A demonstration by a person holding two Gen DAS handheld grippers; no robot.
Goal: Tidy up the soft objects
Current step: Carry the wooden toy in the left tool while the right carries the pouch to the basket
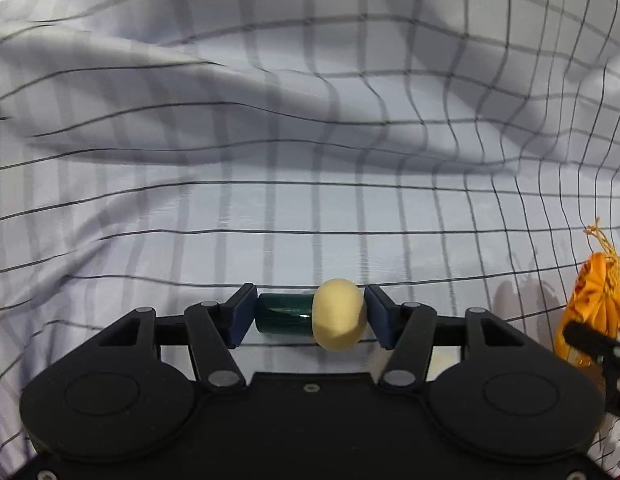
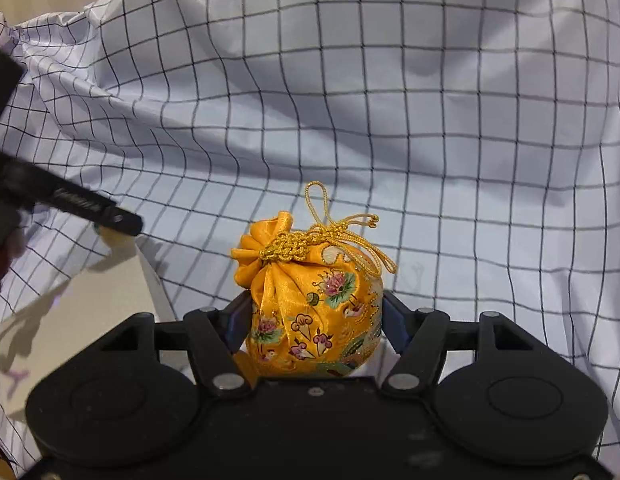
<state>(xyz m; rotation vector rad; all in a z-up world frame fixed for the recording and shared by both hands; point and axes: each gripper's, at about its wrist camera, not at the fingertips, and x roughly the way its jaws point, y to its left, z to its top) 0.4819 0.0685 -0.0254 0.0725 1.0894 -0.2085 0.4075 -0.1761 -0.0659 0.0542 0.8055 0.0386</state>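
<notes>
Left gripper (image 1: 308, 314): jaws closed on a small toy (image 1: 310, 316) held crosswise between the pads. The toy has a dark green cylindrical stem (image 1: 284, 314) and a cream, rounded cap (image 1: 338, 314). The stem end bears on the left pad, the cap on the right pad. It is lifted clear of the cloth (image 1: 270, 208) below, a pale sheet with a dark grid, heavily wrinkled ahead of the gripper. The view is blurred in its upper half.

Right gripper (image 2: 312, 320): jaws clamped on an orange pouch (image 2: 310, 304), one pad on each flank. The pouch is satin with printed flowers and sits upright between the fingers, its gathered neck tilted to the left and tied with a gold cord (image 2: 334, 236). The cord loops lie over the top and hang down the right side.

Relative positions: in the left wrist view the pouch (image 1: 594, 304) shows at the far right edge, with part of the right gripper's black frame in front of it. In the right wrist view, black frame parts of the left gripper (image 2: 70, 200) enter from the left edge, above a plain light panel (image 2: 90, 304) lying on the cloth (image 2: 430, 120) to the lower left. The toy itself is not clear in that view.

Wrinkled cloth fills the background ahead of both grippers.
</notes>
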